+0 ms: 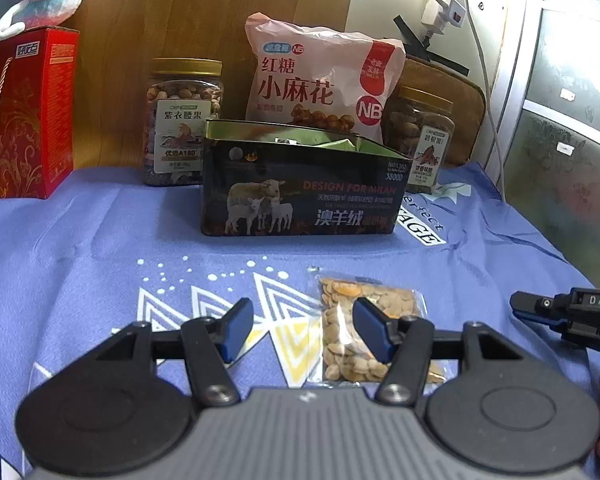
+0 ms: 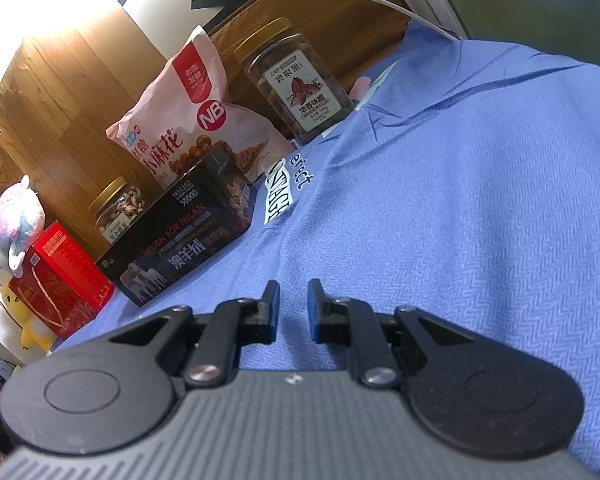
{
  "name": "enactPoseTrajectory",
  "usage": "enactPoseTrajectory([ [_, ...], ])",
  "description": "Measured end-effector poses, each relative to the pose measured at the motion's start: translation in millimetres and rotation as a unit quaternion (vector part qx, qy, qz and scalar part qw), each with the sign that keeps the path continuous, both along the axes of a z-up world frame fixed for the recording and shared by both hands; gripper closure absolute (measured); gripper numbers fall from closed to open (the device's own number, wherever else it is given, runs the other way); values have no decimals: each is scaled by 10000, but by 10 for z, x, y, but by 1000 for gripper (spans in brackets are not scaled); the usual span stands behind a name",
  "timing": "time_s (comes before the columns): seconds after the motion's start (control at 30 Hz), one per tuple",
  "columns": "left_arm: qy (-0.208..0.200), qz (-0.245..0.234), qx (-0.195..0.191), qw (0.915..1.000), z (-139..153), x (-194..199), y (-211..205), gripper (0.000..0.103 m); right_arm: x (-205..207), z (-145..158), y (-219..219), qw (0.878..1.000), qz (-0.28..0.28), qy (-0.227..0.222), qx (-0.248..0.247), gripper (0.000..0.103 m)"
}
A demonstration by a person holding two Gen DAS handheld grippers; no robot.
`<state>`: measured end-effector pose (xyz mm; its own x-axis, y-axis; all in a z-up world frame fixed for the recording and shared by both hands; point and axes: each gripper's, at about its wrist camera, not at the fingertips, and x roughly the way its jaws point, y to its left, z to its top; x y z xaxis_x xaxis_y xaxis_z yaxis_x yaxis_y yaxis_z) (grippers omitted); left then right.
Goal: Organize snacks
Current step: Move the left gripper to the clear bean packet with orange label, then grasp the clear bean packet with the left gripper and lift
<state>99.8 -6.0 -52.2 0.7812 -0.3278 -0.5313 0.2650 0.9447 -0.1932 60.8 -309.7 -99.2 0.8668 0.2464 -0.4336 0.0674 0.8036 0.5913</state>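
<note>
Our left gripper (image 1: pixel 302 330) wide open, empty, over clear plastic seed packet (image 1: pixel 364 328) lying on blue cloth (image 1: pixel 100 248) before open dark tin box (image 1: pixel 300 184). Right gripper (image 2: pixel 293 312) slightly open, empty. Risk we see: slippery film sliding from pads.

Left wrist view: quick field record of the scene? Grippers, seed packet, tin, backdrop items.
left gripper: open, empty, over the blue printed cloth
clear packet of pale seeds: flat on cloth, partly behind the gripper's right finger, not gripped
dark rectangular sheep-print tin: lid off, behind the packet
pink twisted-snack bag: upright behind tin
gold-lidded clear nut jars: one left, one right of bag
red gift box: far left
right gripper: narrow gap, empty
</note>
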Motion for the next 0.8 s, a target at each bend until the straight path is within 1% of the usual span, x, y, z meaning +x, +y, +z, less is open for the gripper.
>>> enactPoseTrajectory([
  [0.23, 69, -28, 0, 10000, -3, 7, -4, 47, -9, -4, -3, 10000, 1, 3, 75, 85],
  [0.37, 225, -11, -86, 9997, -9, -8, 65, 47, -28, 9, -5, 9999, -5, 0, 109, 85],
  [0.47, 332, -58, -174, 9993, -11, -62, 146, 47, -96, 84, 90, 9995, 177, -184, -160, 73],
  [0.57, 479, -189, -325, 9981, 20, -68, 221, 47, -86, 167, 229, 9966, 557, -174, -580, 73],
  [0.63, 605, -250, -460, 9968, 61, -37, 258, 47, -30, 211, 304, 9933, 959, -30, -649, 72],
  [0.67, 700, -316, -555, 9955, 79, -11, 275, 47, -4, 228, 353, 9903, 1233, 54, -633, 71],
  [0.7, 818, -415, -663, 9936, 92, 29, 293, 47, 14, 244, 414, 9862, 1516, 128, -650, 69],
  [0.73, 933, -506, -763, 9914, 98, 74, 302, 46, 20, 261, 490, 9812, 1779, 170, -734, 65],
  [0.8, 1241, -729, -978, 9847, 82, 203, 302, 44, 28, 303, 680, 9677, 2258, 193, -1102, 60],
])
